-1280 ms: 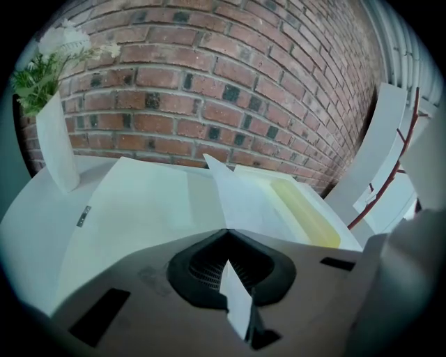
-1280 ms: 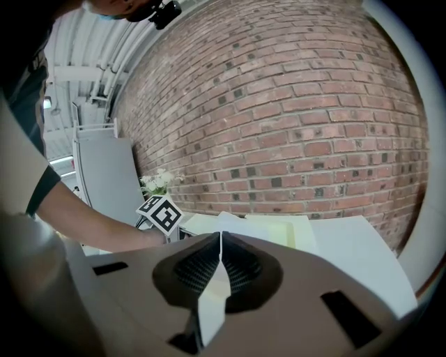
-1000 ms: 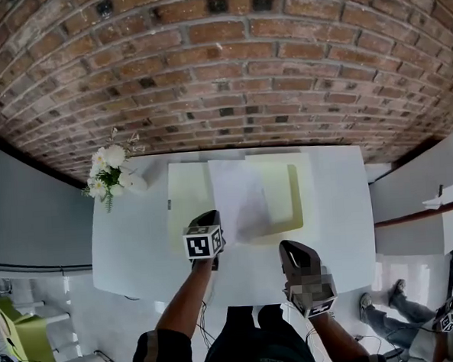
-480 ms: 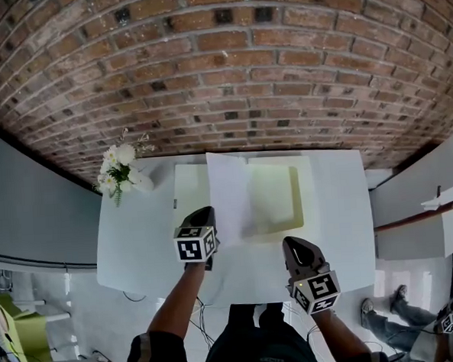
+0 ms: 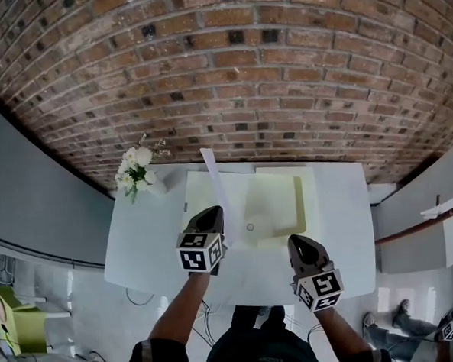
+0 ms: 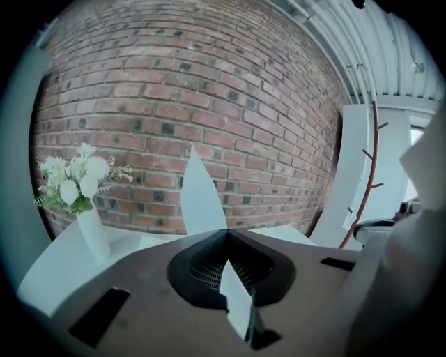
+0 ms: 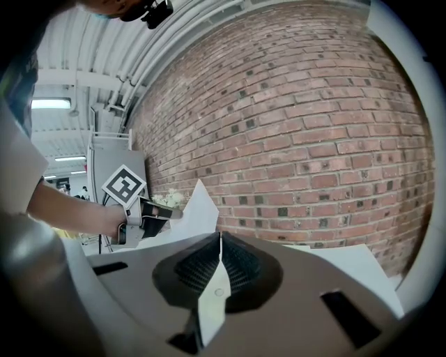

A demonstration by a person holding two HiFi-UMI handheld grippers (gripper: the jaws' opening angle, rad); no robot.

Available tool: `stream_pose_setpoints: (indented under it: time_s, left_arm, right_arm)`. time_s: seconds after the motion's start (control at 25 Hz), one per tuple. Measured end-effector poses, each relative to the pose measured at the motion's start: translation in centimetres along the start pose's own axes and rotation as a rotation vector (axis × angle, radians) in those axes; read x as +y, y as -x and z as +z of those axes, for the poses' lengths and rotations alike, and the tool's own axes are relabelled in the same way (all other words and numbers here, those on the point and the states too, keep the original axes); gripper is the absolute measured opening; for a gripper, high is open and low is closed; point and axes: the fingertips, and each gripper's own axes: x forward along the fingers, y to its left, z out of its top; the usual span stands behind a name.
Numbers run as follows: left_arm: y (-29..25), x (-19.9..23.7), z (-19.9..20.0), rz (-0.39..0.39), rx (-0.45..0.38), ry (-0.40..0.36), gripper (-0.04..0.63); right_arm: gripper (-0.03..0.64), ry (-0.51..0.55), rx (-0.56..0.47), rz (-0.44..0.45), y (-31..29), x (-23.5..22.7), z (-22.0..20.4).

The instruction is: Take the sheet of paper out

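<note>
My left gripper (image 5: 211, 214) is shut on the near edge of a white sheet of paper (image 5: 214, 183), which stands up almost edge-on above the open pale yellow folder (image 5: 283, 198) on the white table (image 5: 146, 242). In the left gripper view the paper (image 6: 201, 199) rises straight out of the shut jaws (image 6: 226, 236) against the brick wall. My right gripper (image 5: 295, 243) is shut on the folder's thin near flap (image 7: 212, 301), which carries a small round snap (image 5: 250, 227). From the right gripper view the left gripper (image 7: 157, 211) and the raised paper (image 7: 198, 204) show at the left.
A white vase of white flowers (image 5: 136, 169) stands at the table's back left corner, and also shows at the left (image 6: 75, 187). A brick wall (image 5: 228, 77) runs right behind the table. A person's feet (image 5: 403, 311) show on the floor at the lower right.
The left gripper has lifted the sheet from lying over the folder to standing nearly upright. The right gripper has stayed at the folder's near edge. The head view has tilted up.
</note>
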Motion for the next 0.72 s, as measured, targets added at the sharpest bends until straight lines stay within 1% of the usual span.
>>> stream_pose_setpoints:
  time_s: [0.16, 0.4, 0.72]
  left_arm:
    - [2.1, -1.4, 1.8, -0.015, -0.048, 0.006, 0.009]
    - [4.8, -2.8, 3.3, -0.017, -0.104, -0.006, 0.009]
    - [7.3, -4.5, 4.5, -0.031, -0.148, -0.033, 0.009]
  right_arm:
    - [0.070, 0.011, -0.032, 0.004, 0.4, -0.1, 1.6]
    - [0.070, 0.036, -0.065, 0.005, 1.2, 0.0, 3.1]
    - [0.069, 0.068, -0.072, -0.012, 2.0, 0.2, 4.2]
